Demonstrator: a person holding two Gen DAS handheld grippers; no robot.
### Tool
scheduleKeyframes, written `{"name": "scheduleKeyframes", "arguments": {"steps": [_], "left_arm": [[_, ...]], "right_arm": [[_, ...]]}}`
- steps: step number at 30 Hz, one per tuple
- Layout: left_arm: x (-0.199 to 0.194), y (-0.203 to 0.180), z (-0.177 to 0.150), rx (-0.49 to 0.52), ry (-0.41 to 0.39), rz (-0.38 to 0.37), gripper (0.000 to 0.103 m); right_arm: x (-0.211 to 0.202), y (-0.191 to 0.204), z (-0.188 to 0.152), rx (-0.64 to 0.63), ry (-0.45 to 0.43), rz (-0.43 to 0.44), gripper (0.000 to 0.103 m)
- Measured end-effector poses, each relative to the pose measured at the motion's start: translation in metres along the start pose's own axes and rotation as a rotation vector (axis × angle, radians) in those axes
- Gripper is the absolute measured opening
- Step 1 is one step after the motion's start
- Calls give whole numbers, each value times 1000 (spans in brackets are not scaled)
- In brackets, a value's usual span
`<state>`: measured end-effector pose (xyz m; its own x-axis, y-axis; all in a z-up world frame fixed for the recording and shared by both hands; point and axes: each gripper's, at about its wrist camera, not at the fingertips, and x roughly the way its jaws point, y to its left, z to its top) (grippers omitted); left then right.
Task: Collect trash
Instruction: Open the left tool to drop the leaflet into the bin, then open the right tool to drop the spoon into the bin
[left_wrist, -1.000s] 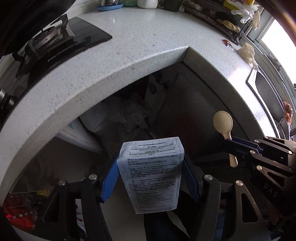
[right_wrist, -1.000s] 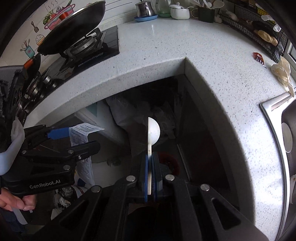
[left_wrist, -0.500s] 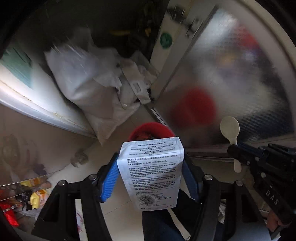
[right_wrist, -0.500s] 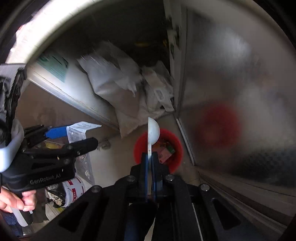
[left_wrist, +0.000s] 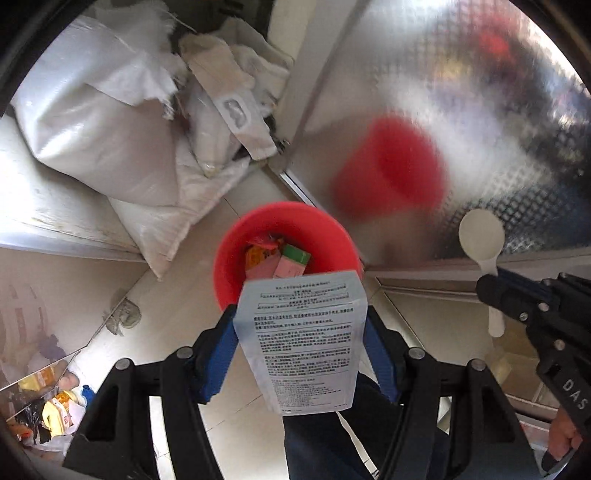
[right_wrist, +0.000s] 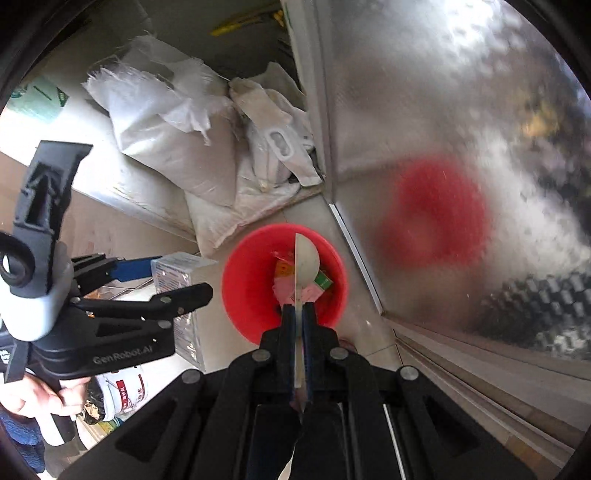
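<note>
My left gripper (left_wrist: 301, 339) is shut on a white printed sachet (left_wrist: 303, 343) and holds it just above the near rim of a red trash bin (left_wrist: 229, 258) on the floor. The bin holds orange, pink and green packets. My right gripper (right_wrist: 300, 314) is shut on a white plastic spoon (right_wrist: 306, 258), held edge-on over the same red bin (right_wrist: 251, 295). The spoon (left_wrist: 480, 236) and right gripper (left_wrist: 517, 299) show at right in the left wrist view. The left gripper (right_wrist: 177, 280) with the sachet (right_wrist: 181, 273) shows at left in the right wrist view.
White woven sacks (left_wrist: 110, 129) lie piled behind the bin under the counter. A textured metal cabinet door (left_wrist: 461, 110) stands at right and mirrors the bin. Bags of clutter (left_wrist: 48, 410) lie on the floor at lower left.
Both grippers have dropped from counter height down to the floor. The red bin came into view and now lies right under the sachet and spoon.
</note>
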<state>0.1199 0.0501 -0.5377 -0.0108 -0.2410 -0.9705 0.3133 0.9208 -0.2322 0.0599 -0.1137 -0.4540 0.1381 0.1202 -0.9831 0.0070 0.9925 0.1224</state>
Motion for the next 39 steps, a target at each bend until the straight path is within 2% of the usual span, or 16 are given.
{"name": "scheduleKeyframes", "arguments": {"steps": [7, 10, 15, 22, 27, 29, 33, 39], "left_arm": [[23, -9, -1, 44, 37, -19, 63], [28, -7, -2, 48, 43, 2, 63], [16, -3, -9, 33, 42, 6, 63], [-11, 24, -22, -49, 4, 21, 65], [-22, 48, -31, -115, -26, 54, 69], [-25, 58, -35, -137, -38, 72, 74], [-27, 76, -42, -182, -38, 86, 82], [-25, 91, -52, -218, -40, 111, 84]], "right_arm": [[7, -12, -6, 19, 17, -11, 3], [5, -11, -6, 14, 24, -14, 3], [4, -7, -4, -15, 28, -3, 3], [5, 13, 6, -90, 36, 38, 3], [20, 30, 11, -155, 59, 68, 3], [28, 37, 14, -179, 75, 73, 3], [44, 50, 15, -229, 99, 75, 3], [66, 64, 15, -295, 123, 41, 4]]}}
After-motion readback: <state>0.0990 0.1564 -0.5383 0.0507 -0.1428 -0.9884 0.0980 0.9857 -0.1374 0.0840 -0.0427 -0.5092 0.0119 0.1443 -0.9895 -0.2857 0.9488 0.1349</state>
